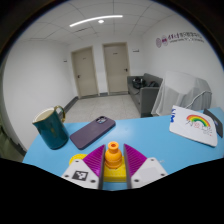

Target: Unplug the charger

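Note:
My gripper [113, 166] is shut on an orange and yellow charger plug [113, 157], which stands upright between the two purple pads [94, 161], pressed from both sides. It hangs just above the light blue table [150, 135]. A yellow piece [77, 157] shows just left of the fingers, partly hidden behind them. No socket or cable is visible.
A dark purple phone [92, 130] lies face down ahead of the fingers. A dark green mug [49, 127] stands to the left of it. A white card with a rainbow print [195, 125] lies at the right. Beyond the table are doors and a chair.

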A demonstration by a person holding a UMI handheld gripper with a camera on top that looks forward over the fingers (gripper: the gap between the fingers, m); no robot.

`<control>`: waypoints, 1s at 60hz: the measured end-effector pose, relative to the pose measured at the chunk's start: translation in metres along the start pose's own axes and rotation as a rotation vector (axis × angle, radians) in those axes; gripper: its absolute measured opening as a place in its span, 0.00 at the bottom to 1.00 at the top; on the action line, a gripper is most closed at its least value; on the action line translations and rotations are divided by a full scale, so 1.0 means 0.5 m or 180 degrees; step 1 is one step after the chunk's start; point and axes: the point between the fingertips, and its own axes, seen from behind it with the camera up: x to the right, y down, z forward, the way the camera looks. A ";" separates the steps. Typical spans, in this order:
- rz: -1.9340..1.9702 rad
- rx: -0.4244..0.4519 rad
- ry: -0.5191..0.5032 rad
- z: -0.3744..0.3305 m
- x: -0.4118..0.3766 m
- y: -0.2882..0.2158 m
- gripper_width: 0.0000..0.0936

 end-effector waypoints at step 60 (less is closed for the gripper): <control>-0.0176 -0.0902 0.0387 -0.095 0.237 0.107 0.16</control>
